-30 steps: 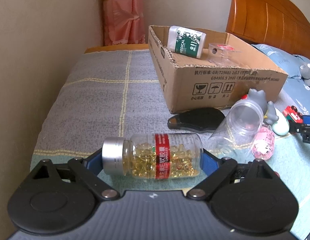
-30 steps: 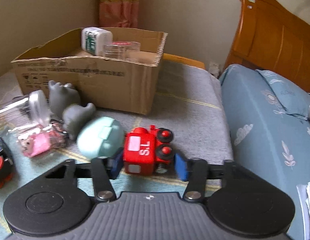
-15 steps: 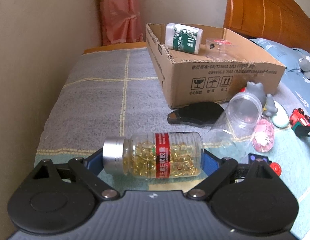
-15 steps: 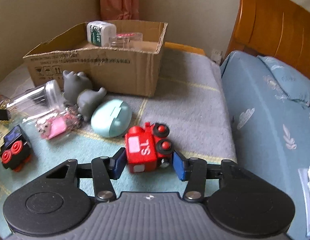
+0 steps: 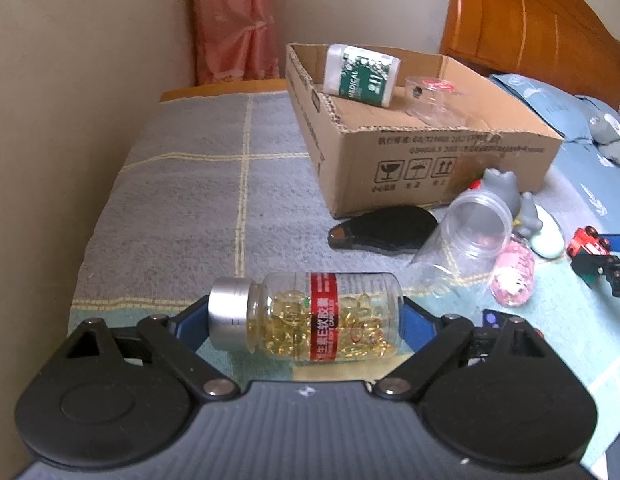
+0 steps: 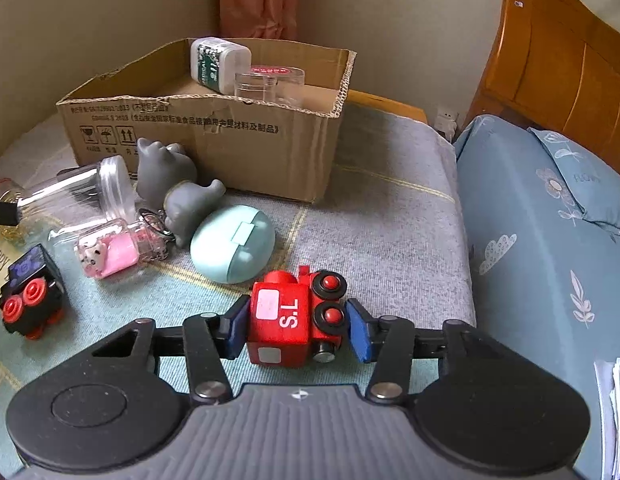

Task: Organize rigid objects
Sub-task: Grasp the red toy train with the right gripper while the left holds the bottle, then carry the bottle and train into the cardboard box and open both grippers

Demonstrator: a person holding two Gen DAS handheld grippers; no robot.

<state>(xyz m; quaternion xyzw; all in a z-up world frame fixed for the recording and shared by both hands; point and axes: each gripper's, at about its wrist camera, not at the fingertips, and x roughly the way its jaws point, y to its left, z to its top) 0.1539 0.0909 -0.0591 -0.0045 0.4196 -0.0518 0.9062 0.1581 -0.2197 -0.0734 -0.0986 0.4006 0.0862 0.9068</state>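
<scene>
My left gripper [image 5: 303, 320] is shut on a clear capsule bottle [image 5: 310, 322] with a silver cap and red label, held sideways above the blanket. My right gripper [image 6: 295, 330] is shut on a red toy train [image 6: 295, 316] marked "S.L", lifted off the blanket. The cardboard box [image 5: 422, 152] stands ahead, also in the right wrist view [image 6: 213, 136]. It holds a green medical bottle [image 5: 362, 74] and a clear round container [image 5: 434, 96].
On the blanket lie a clear empty jar [image 5: 470, 236], a black case [image 5: 384, 226], grey figurines [image 6: 177, 184], a pink keychain bottle [image 6: 109, 250], a mint egg-shaped case [image 6: 231, 244] and a black toy train [image 6: 29, 296]. A blue pillow [image 6: 550, 216] and wooden headboard [image 6: 562, 64] are right.
Both grippers have risen and pulled back a little with their objects held. The red train has been lifted off the blanket and turned slightly.
</scene>
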